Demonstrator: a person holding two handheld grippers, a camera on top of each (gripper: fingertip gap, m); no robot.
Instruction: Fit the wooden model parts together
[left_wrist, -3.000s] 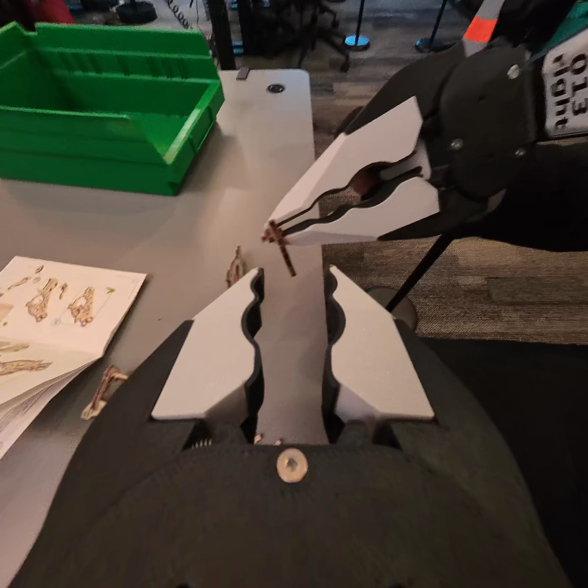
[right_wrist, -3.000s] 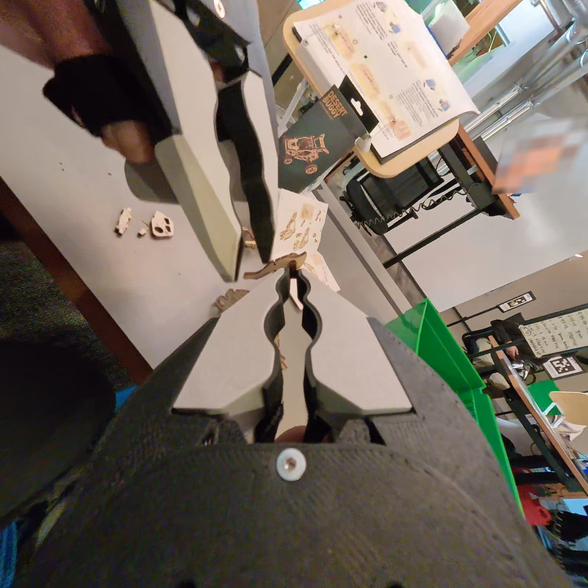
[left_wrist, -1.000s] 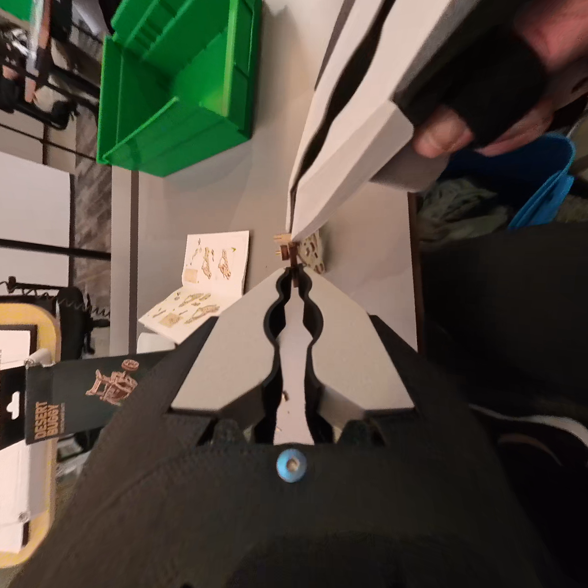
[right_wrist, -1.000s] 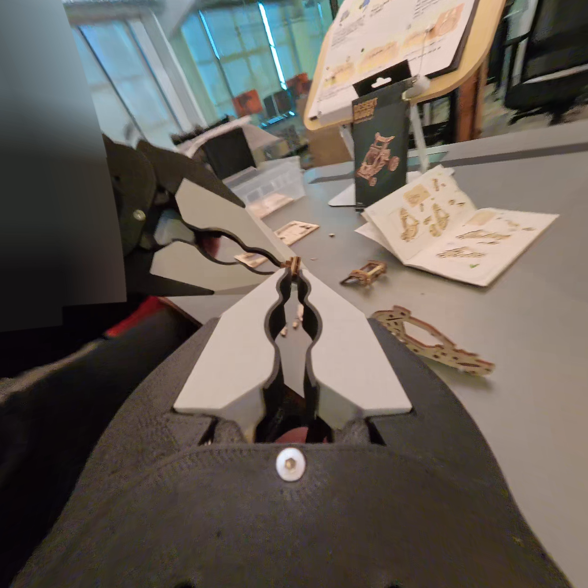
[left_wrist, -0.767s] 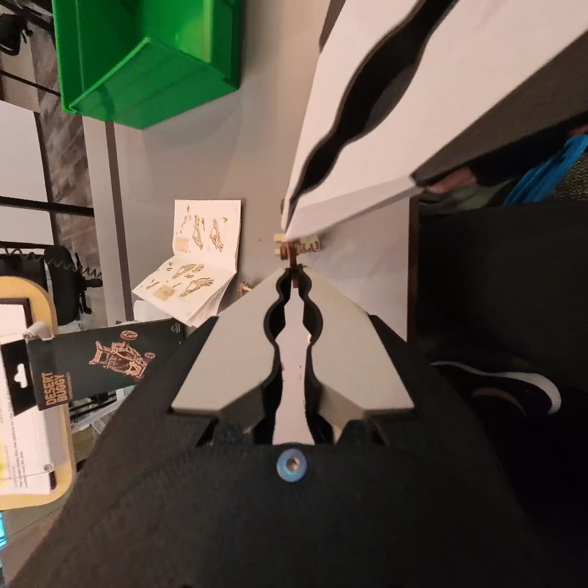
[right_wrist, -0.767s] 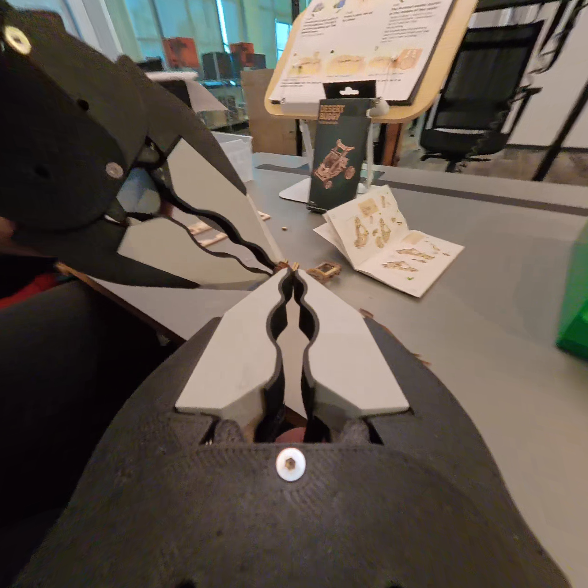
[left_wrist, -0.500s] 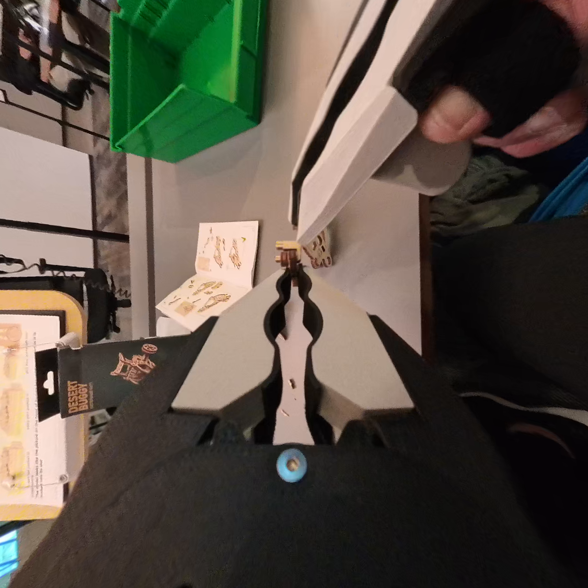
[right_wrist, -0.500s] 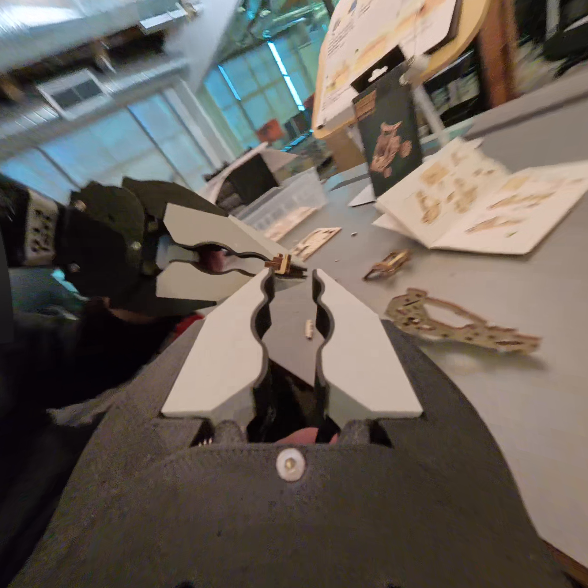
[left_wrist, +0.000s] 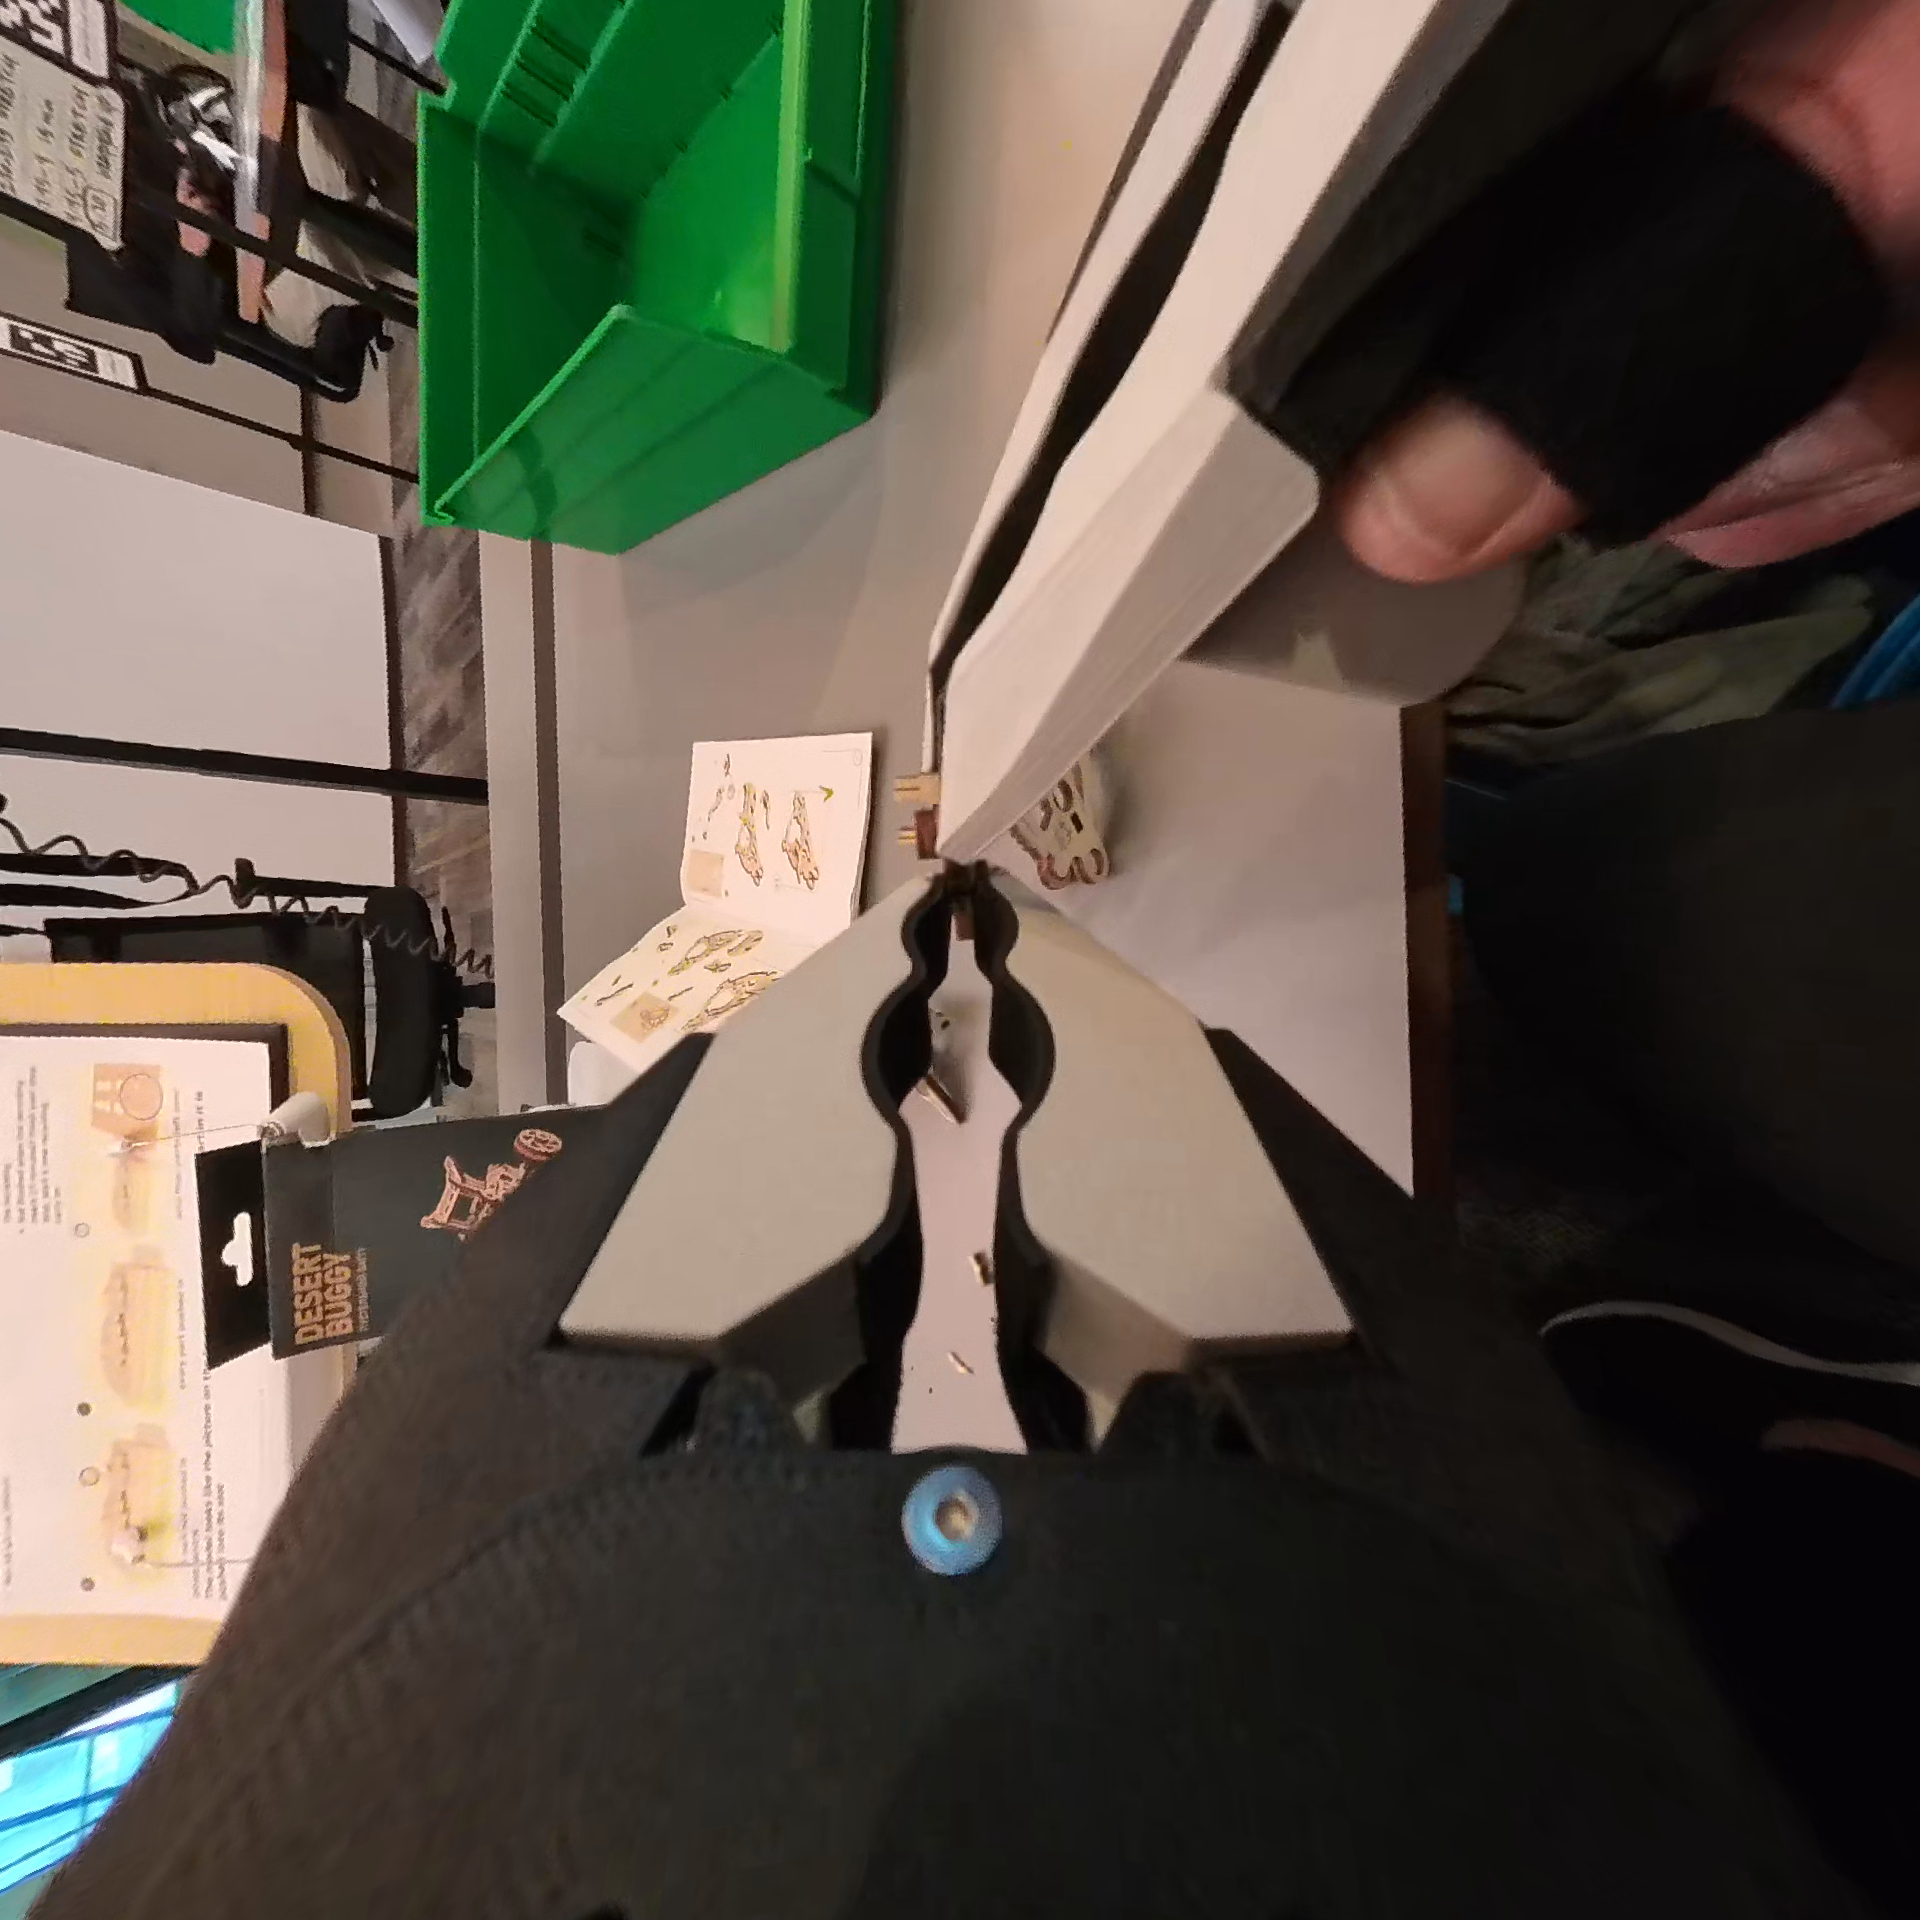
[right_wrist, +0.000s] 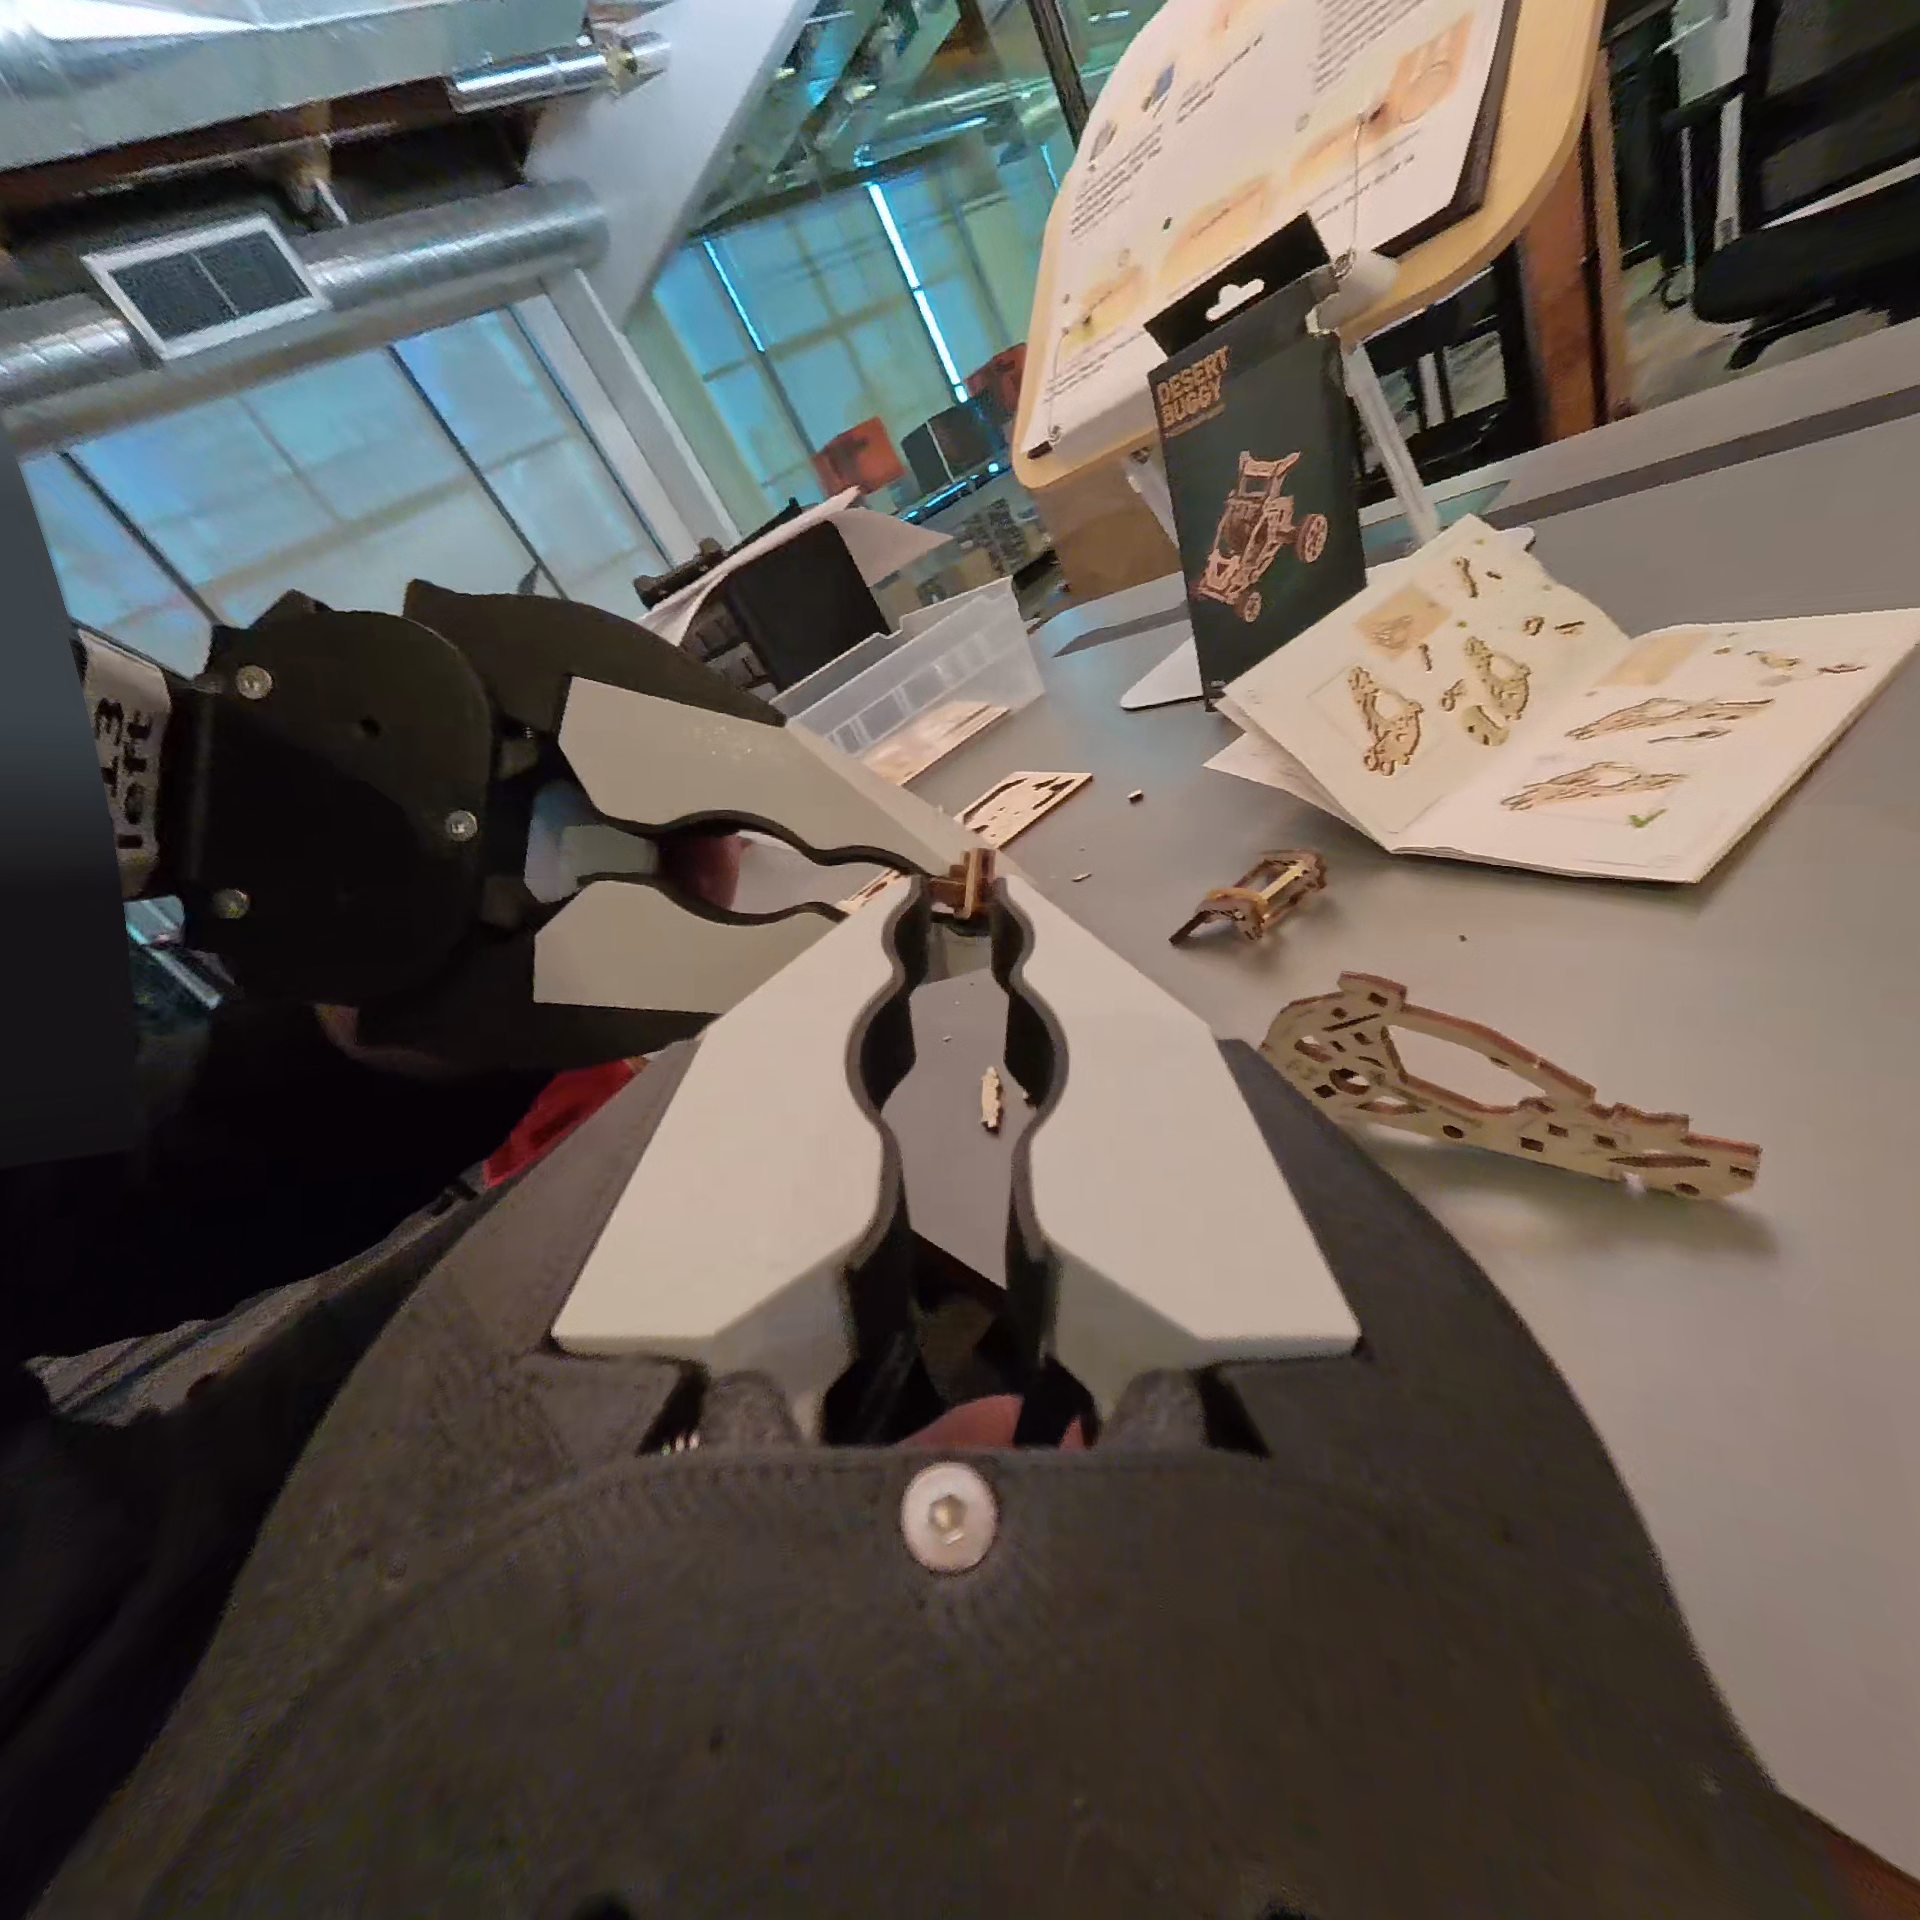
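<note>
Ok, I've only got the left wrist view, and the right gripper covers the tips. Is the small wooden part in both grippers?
Observer: In the right wrist view, the left gripper is shut on the small wooden part, and the right gripper has a fingertip on each side of it.
Operator: Anything assembled on the table?
Observer: Yes, a small wooden frame lies beyond the tips, in front of the open booklet.
Operator: And the flat piece I half see?
Observer: It's a long flat panel with cut-outs, lying to the right gripper's right.

Both grippers (left_wrist: 961, 883) (right_wrist: 958, 896) meet tip to tip, jaws nearly closed.
</note>
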